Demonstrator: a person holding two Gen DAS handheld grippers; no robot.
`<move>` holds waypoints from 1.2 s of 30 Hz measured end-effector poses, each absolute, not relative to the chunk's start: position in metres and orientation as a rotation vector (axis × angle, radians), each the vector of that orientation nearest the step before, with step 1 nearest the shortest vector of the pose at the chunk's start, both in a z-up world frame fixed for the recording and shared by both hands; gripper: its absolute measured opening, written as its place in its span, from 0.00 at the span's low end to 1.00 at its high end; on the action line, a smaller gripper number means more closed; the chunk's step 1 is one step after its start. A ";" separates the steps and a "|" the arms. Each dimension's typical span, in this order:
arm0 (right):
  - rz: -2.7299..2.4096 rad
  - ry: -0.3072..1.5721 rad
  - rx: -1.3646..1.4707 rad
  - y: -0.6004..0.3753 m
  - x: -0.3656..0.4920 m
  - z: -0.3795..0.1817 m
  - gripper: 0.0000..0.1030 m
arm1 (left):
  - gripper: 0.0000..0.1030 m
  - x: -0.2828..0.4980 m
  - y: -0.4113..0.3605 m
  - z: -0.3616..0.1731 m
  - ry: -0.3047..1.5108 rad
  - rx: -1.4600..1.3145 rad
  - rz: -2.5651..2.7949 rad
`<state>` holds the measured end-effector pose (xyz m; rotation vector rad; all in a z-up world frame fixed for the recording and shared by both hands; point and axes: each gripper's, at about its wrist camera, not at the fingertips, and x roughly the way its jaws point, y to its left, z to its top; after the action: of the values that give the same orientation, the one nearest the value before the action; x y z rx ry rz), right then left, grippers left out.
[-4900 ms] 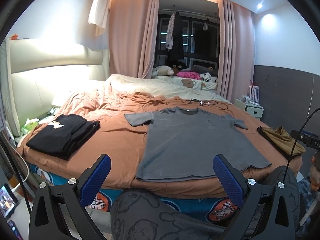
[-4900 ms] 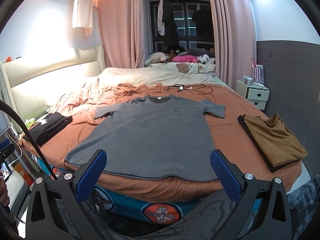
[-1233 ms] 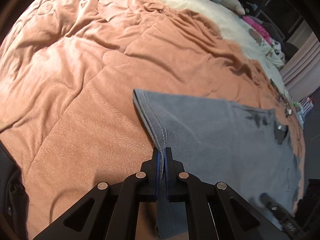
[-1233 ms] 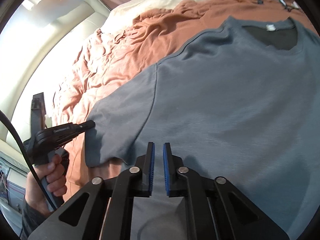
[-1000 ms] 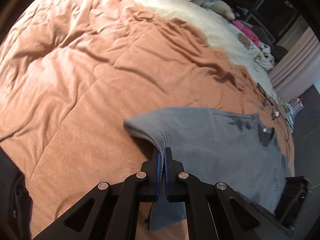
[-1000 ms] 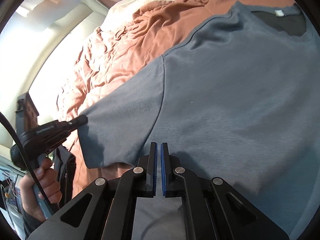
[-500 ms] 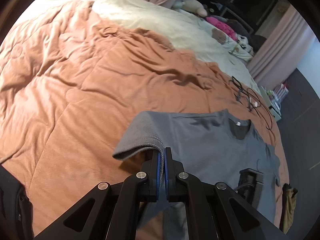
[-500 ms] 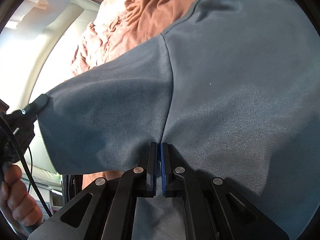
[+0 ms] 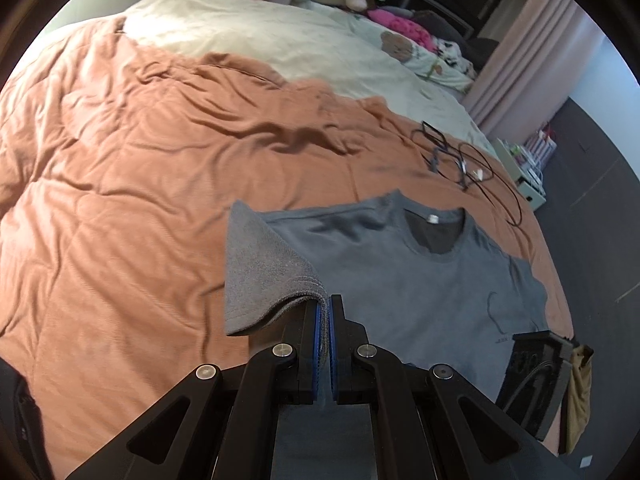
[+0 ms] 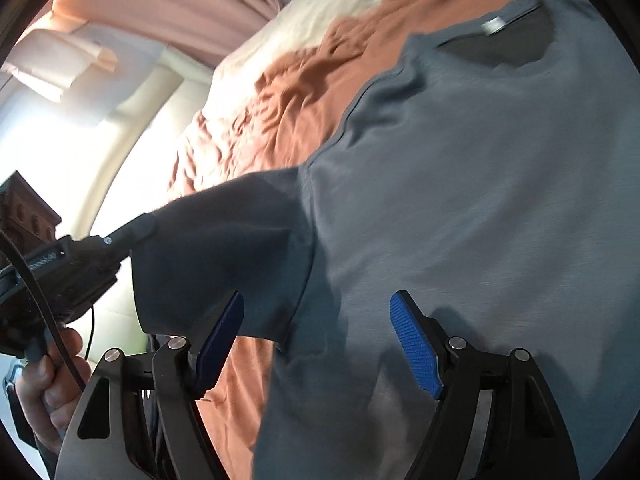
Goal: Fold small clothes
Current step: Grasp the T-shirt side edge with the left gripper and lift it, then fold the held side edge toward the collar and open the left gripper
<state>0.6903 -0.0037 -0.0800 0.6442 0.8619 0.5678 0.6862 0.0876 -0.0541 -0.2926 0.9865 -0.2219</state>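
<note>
Grey t-shirt [image 9: 420, 292] lies spread on the orange blanket [image 9: 120, 200] of the bed, neckline toward the far side, and from my left wrist view I see my left gripper [image 9: 329, 312] with its jaws clamped on the hem of one sleeve [image 9: 260, 276], which is lifted off the blanket and curled over toward the shirt's body. Black cables [image 9: 464, 164] lie on the blanket beyond the collar, and a cream duvet [image 9: 260, 40] covers the far part of the bed. From my right wrist view, my right gripper [image 10: 316, 340] hangs just above the shirt near the armpit seam, jaws spread wide with nothing between them. At the left, a hand [image 10: 48, 384] holds the other gripper, pinching the raised sleeve.
</note>
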 end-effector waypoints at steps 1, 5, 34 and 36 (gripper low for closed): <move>0.561 0.860 0.650 -0.010 0.688 -0.080 0.72 | 0.03 0.686 0.081 -0.054 0.989 -0.285 -0.226; 0.528 0.858 0.663 -0.035 0.679 -0.078 0.72 | 0.03 0.688 0.055 -0.056 1.005 -0.261 -0.253; 0.461 0.897 0.124 -0.010 0.687 -0.049 0.72 | 0.54 0.677 0.085 -0.108 1.108 -0.161 -0.166; 0.449 0.905 0.061 0.000 0.693 -0.049 0.72 | 0.54 0.677 0.095 -0.114 1.116 -0.170 -0.156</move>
<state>0.6929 0.0003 -0.0494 0.0611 0.9053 0.4492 0.6770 0.0952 -0.1145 -0.1703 1.1157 -0.1558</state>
